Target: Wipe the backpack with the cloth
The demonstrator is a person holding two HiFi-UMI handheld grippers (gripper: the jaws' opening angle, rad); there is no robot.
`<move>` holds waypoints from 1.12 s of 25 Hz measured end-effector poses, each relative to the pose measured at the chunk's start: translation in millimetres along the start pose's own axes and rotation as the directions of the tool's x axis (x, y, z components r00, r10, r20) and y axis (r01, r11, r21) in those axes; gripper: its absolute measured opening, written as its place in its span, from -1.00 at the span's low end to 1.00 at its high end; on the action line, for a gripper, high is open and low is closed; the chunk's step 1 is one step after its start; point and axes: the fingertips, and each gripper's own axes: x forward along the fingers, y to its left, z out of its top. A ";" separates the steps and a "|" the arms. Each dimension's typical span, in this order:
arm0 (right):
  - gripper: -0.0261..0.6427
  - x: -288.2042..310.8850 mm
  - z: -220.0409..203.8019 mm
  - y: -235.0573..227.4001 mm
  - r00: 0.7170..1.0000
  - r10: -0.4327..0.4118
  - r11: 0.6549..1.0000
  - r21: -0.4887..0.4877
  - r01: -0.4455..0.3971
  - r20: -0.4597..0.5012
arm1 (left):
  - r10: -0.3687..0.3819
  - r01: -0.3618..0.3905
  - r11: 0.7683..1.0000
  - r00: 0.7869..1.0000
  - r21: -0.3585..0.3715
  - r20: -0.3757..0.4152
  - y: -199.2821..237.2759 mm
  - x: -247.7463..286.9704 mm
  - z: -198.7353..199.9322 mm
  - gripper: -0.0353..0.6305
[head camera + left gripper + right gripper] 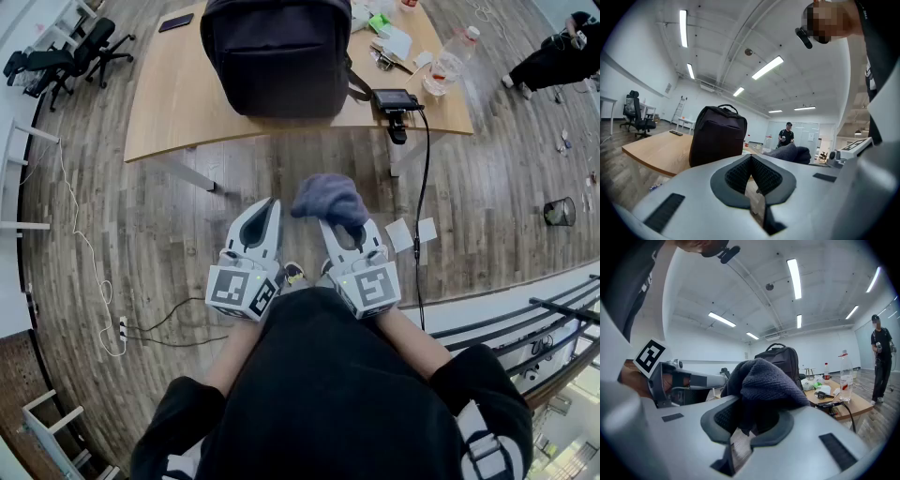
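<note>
A dark backpack (278,52) stands upright on the wooden table (178,98), well ahead of both grippers; it also shows in the left gripper view as the backpack (717,136) and in the right gripper view as the backpack (780,359). My right gripper (345,227) is shut on a bunched grey-blue cloth (328,200), which bulges over its jaws as the cloth (764,385). My left gripper (266,214) is shut with nothing between its jaws. Both are held side by side over the floor, short of the table's front edge.
On the table's right end lie a black device with a cable (395,99), a plastic bottle (457,49) and papers (392,39). A phone (175,22) lies at its far left. Office chairs (70,56) stand left. A person (881,359) stands at the right.
</note>
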 end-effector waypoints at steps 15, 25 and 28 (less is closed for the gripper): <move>-0.76 2.7 28.8 13.9 0.996 -0.001 1.000 -0.010 0.002 0.088 | -0.023 0.024 0.999 1.000 -0.023 0.016 9.8 -7.1 5.1 -0.85; -0.76 11.9 34.2 18.4 0.993 -0.038 0.998 0.050 0.033 0.112 | -0.027 0.028 1.000 0.999 -0.006 0.031 29.7 -25.7 12.8 -0.85; -0.76 15.6 35.6 17.9 0.992 -0.065 0.997 0.039 0.060 0.113 | -0.026 0.027 1.000 0.999 -0.007 0.030 39.0 -29.9 13.5 -0.85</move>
